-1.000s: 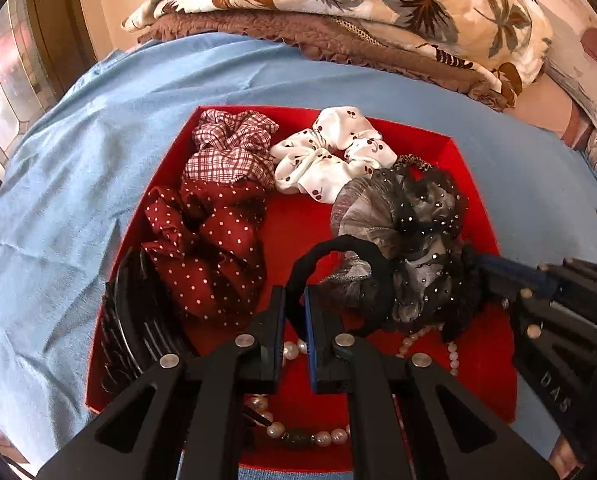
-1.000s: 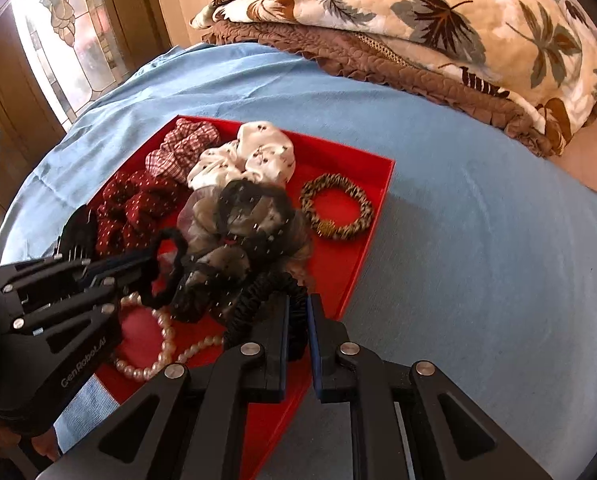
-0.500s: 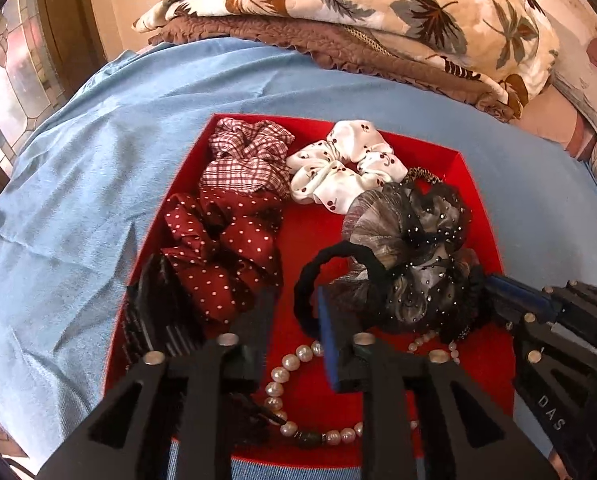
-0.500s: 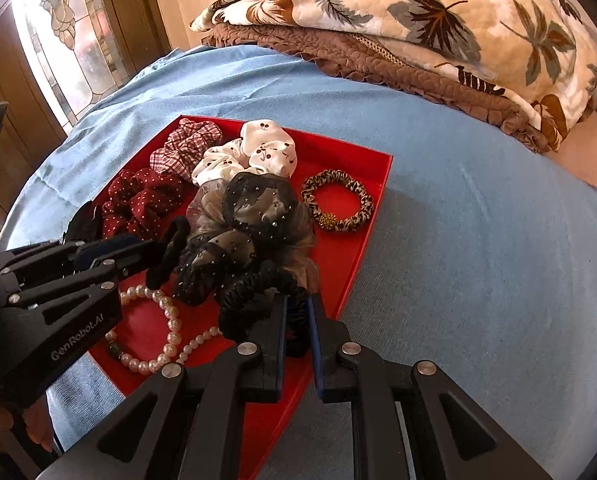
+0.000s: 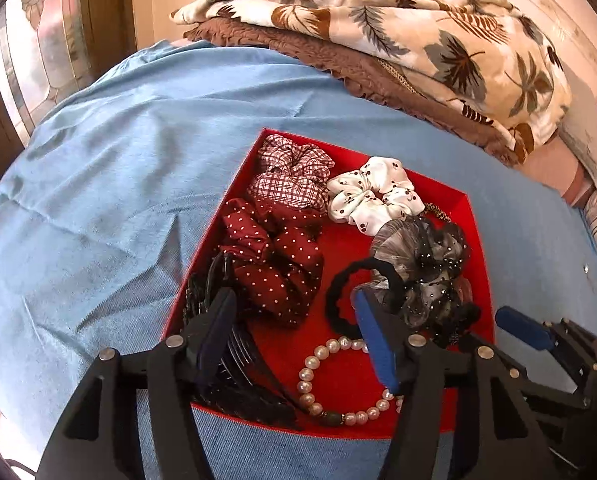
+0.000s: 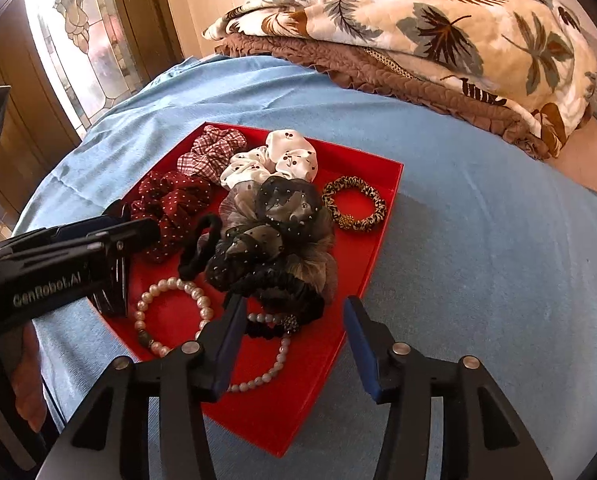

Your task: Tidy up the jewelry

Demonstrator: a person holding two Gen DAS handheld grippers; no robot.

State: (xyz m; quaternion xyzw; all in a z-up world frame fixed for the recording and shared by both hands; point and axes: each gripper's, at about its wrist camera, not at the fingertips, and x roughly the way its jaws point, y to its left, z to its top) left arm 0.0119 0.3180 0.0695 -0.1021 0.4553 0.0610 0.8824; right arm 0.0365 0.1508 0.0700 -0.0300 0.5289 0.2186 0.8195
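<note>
A red tray [image 5: 476, 240] [image 6: 382, 236] on a blue bedspread holds several scrunchies, pearl bracelets and a black claw clip [image 5: 218, 332]. A plain black hair tie [image 5: 340, 284] [image 6: 196, 248] lies in it beside a grey-black tulle scrunchie [image 5: 422, 256] [image 6: 274, 220]. A black ruffled scrunchie [image 6: 286, 292] lies at the tray's near side. My left gripper [image 5: 294, 328] is open and empty over the tray's near edge. My right gripper [image 6: 294, 336] is open and empty just behind the ruffled scrunchie.
A leopard-print band [image 6: 354, 204] lies at the tray's far right corner. A folded leaf-print quilt [image 5: 398, 40] [image 6: 438, 32] lies at the back of the bed. A stained-glass window [image 6: 74, 40] stands at the left.
Both grippers have opened and drawn back. The left let go of the black hair tie and the right let go of the black ruffled scrunchie; both now lie in the tray.
</note>
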